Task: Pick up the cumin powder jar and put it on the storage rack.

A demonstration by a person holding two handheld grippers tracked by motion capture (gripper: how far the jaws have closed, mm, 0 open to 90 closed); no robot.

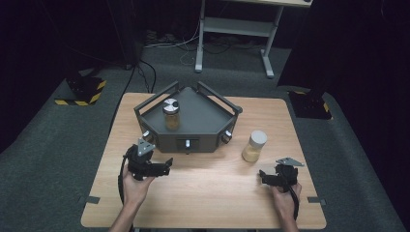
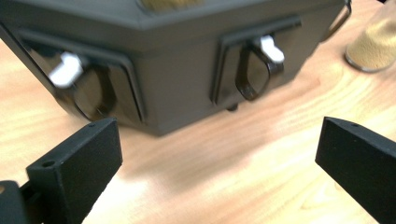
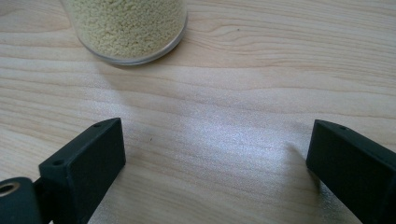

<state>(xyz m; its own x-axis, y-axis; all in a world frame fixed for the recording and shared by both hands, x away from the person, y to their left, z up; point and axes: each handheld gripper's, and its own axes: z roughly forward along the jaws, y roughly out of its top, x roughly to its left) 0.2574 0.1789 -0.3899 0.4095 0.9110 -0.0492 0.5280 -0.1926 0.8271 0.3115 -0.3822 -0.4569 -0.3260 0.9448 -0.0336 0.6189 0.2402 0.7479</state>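
A dark grey angular stand [image 1: 203, 126] sits at the back middle of the wooden table [image 1: 208, 193]. On it stands a jar with a silver lid [image 1: 170, 114]. A second jar of pale grains with a white lid [image 1: 255, 145] stands on the table to the right of the stand. My left gripper [image 1: 167, 166] is open, low over the table just in front of the stand's left front face [image 2: 187, 60]. My right gripper [image 1: 263, 176] is open, a short way in front of the white-lidded jar [image 3: 126, 25]. Nothing lies between either pair of jaws.
The stand's front faces carry black knobs with white tabs [image 2: 261, 65]. Raised rails [image 1: 154, 99] rim the stand's back. Beyond the table are a grey carpet, a white desk frame [image 1: 237, 34] and cables.
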